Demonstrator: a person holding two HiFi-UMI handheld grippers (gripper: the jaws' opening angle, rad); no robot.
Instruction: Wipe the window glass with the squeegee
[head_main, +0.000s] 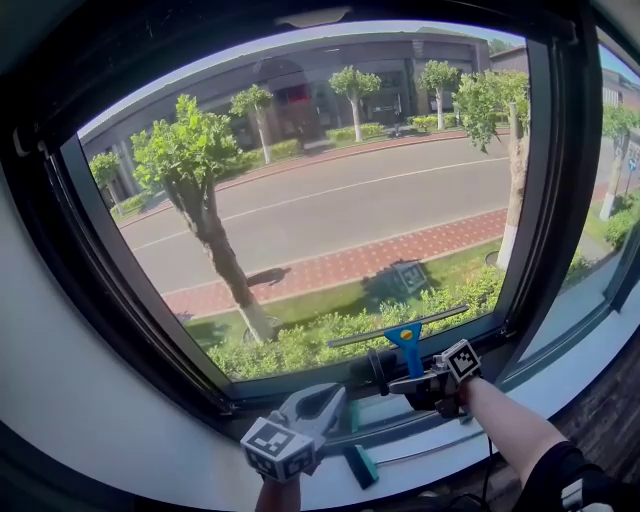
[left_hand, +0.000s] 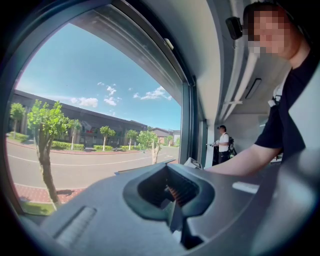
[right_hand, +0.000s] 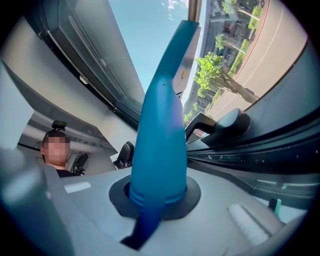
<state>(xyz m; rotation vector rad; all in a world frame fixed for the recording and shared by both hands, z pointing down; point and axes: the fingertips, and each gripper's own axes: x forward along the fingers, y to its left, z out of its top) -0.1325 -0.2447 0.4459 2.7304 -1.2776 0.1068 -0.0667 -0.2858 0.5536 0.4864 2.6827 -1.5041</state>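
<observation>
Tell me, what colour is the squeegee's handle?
Blue. The squeegee handle shows best in the right gripper view, filling its middle.

The squeegee's flared plastic handle (head_main: 407, 345) is bright blue and its long blade bar (head_main: 400, 328) is black. The left gripper (head_main: 336, 397) and the right gripper (head_main: 405, 384) are pale grey. Each carries a cube patterned with black-and-white square markers. The metal window frame (head_main: 545, 150) is black and the flat window sill (head_main: 575, 375) is white. A teal flat tool (head_main: 360, 466) shows on the sill. The person's sleeve (head_main: 560, 480) is black.
</observation>
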